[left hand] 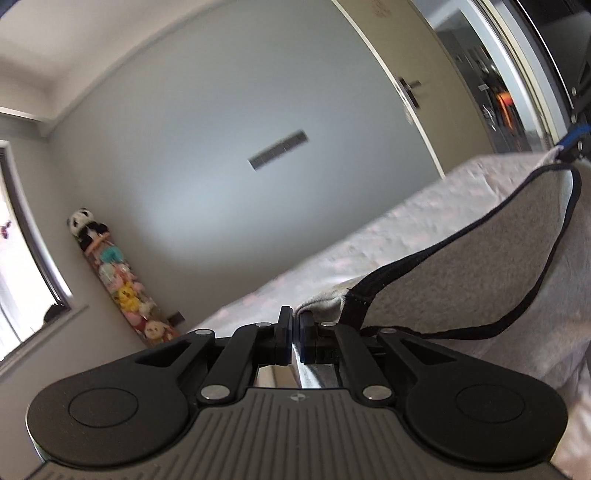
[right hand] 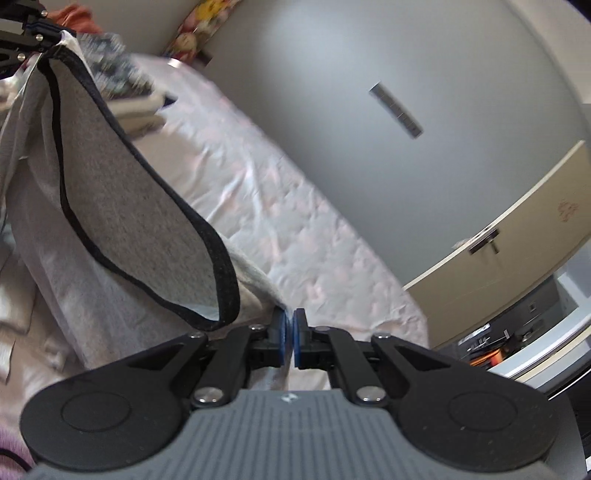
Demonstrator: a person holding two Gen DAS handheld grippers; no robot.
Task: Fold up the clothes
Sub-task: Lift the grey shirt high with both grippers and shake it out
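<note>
A grey top (left hand: 461,266) with a black-trimmed neck opening hangs stretched in the air between both grippers, above the bed. In the left wrist view my left gripper (left hand: 295,323) is shut on one shoulder edge of the top. The fabric runs up to the right, where my right gripper (left hand: 565,149) pinches the other end. In the right wrist view my right gripper (right hand: 290,326) is shut on the grey top (right hand: 122,206). From there the top spans up to the left gripper (right hand: 55,35) in the far left corner. The black neckline sags open between them.
A bed with a pale pink sheet (right hand: 288,221) lies below. A stack of folded clothes (right hand: 129,88) and an orange garment (right hand: 77,14) sit at its far end. A grey wall (left hand: 221,147), a cream door (right hand: 517,221), a column of plush toys (left hand: 118,280) and a window (left hand: 22,258) surround it.
</note>
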